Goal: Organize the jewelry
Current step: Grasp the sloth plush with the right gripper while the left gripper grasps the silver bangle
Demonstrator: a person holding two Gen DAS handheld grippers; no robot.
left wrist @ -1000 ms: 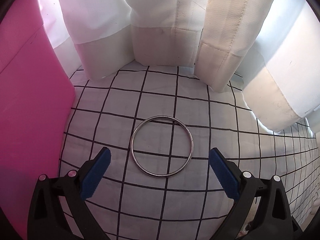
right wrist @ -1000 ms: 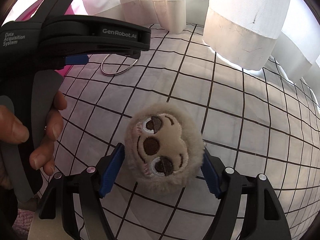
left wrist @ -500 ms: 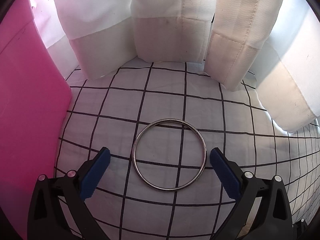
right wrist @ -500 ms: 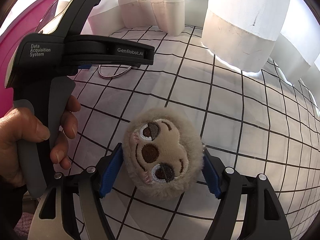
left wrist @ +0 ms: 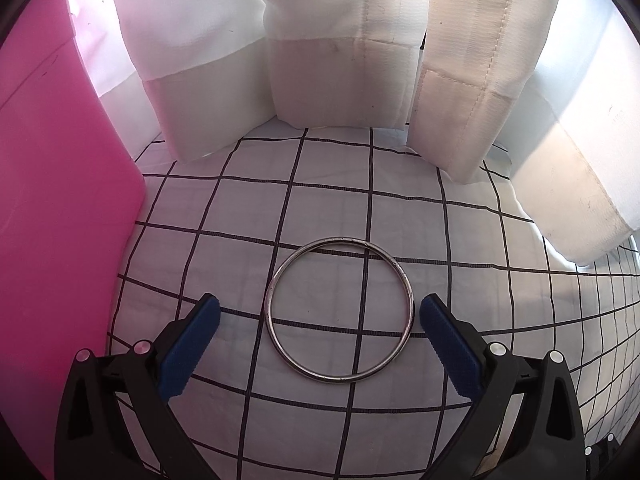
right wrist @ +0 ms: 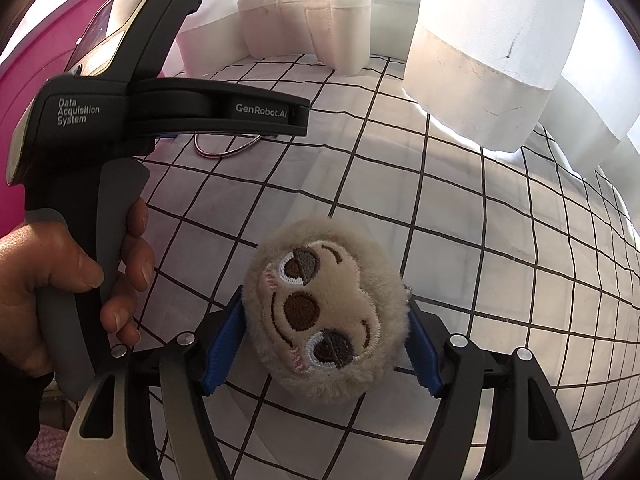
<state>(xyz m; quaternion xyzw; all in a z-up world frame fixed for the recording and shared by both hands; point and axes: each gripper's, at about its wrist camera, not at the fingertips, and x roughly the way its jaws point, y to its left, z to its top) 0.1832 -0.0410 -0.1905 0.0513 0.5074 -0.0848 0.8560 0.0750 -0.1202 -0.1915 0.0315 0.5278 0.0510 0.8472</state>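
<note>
In the left wrist view, the left hand-held gripper [left wrist: 320, 314] stood wide apart and empty, a metal bangle [left wrist: 339, 310] lying flat on the checked cloth [left wrist: 460, 232] between its fingertips at lower centre. In the right wrist view, the right hand-held gripper [right wrist: 325, 322] clasped a plush sloth charm [right wrist: 326, 310] at lower centre; the bangle [right wrist: 224, 146] showed upper left.

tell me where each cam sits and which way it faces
Left wrist: on the left gripper, looking steeply down at the bangle lying on the grid cloth; only its own open jaws show.
Right wrist: on the right gripper, looking steeply down at the plush between its jaws; the person's hand holding the left gripper's handle shows at left.
Shared: bangle, cloth, curtain, pink bin.
</note>
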